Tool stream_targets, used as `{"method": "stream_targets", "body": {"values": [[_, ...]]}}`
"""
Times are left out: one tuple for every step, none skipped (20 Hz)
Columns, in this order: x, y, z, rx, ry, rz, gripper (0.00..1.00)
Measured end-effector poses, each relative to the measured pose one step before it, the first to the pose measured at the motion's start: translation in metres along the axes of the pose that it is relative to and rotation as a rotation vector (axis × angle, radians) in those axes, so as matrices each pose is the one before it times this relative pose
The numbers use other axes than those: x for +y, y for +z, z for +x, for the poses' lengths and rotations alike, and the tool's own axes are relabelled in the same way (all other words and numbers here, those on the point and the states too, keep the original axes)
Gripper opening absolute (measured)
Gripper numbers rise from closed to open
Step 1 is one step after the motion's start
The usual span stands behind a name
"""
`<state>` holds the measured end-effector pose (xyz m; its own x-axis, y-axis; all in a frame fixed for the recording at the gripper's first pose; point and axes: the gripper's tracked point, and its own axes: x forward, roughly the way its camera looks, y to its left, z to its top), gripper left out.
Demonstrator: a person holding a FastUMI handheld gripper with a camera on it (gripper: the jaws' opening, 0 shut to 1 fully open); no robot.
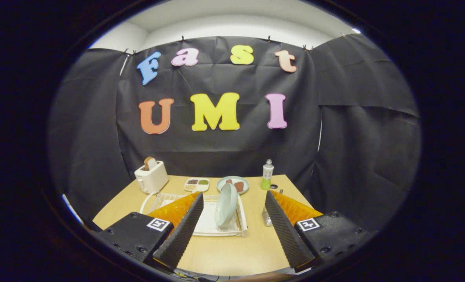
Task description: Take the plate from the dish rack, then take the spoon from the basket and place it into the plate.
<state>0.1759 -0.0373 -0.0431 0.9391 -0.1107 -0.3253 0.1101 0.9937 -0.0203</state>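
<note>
A pale green plate stands on edge in a white dish rack on the wooden table, just ahead of my fingers and between them. My gripper is open, held above the table's near edge, with nothing between its ridged black fingertips. To the right of the rack, partly hidden behind my right finger, a small clear basket shows; I cannot make out the spoon in it.
Beyond the rack stand a white toaster with bread at the back left, a small divided tray, a round dish with brownish food and a small bottle with green contents. Bare wood lies between rack and near edge.
</note>
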Motion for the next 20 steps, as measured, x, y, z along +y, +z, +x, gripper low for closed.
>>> {"method": "stream_targets", "body": {"values": [[-0.00089, 0.00049, 0.01605, 0.03376, -0.01357, -0.00835, 1.0], [-0.00176, 0.00039, 0.01611, 0.03474, -0.01218, -0.00218, 1.0], [0.00109, -0.00042, 0.01584, 0.0392, -0.00138, -0.00309, 1.0], [0.00228, -0.00104, 0.01609, 0.05083, 0.00274, -0.00621, 1.0], [0.00145, -0.00134, 0.01573, 0.06131, 0.00462, -0.01081, 1.0], [0.00022, -0.00009, 0.01469, 0.05295, -0.00098, -0.00234, 1.0], [-0.00116, 0.00206, 0.01377, 0.04614, -0.00844, -0.0028, 1.0], [-0.00039, 0.00553, 0.01389, 0.03785, -0.00962, -0.00925, 1.0], [-0.00052, 0.00511, 0.01221, 0.03182, -0.02294, -0.00683, 1.0], [-0.00014, 0.00763, 0.01227, 0.02219, -0.01794, -0.00757, 1.0], [0.0011, 0.00636, 0.01363, 0.03124, -0.01285, -0.01202, 1.0], [0.00263, 0.00465, 0.01186, 0.03966, -0.00064, -0.00589, 1.0], [0.00418, 0.00103, 0.01117, 0.04697, 0.00554, -0.00913, 1.0], [0.00508, 0.00185, 0.00975, 0.05074, 0.00053, -0.01824, 1.0], [0.00338, 0.00028, 0.01012, 0.05907, -0.0106, -0.01227, 0.99], [0.00048, 0.00063, 0.00692, 0.05227, -0.02666, -0.00299, 0.98], [-0.00233, 0.00598, 0.00692, 0.02259, -0.03636, 0.01428, 0.97], [-0.00182, 0.00754, 0.00631, 0.0125, -0.03742, -0.008, 0.97], [-0.00195, 0.00522, 0.00598, 0.01343, -0.03478, -0.01721, 0.97], [-0.00068, 0.00375, 0.00204, 0.01729, -0.02666, -0.01364, 0.92]]}}
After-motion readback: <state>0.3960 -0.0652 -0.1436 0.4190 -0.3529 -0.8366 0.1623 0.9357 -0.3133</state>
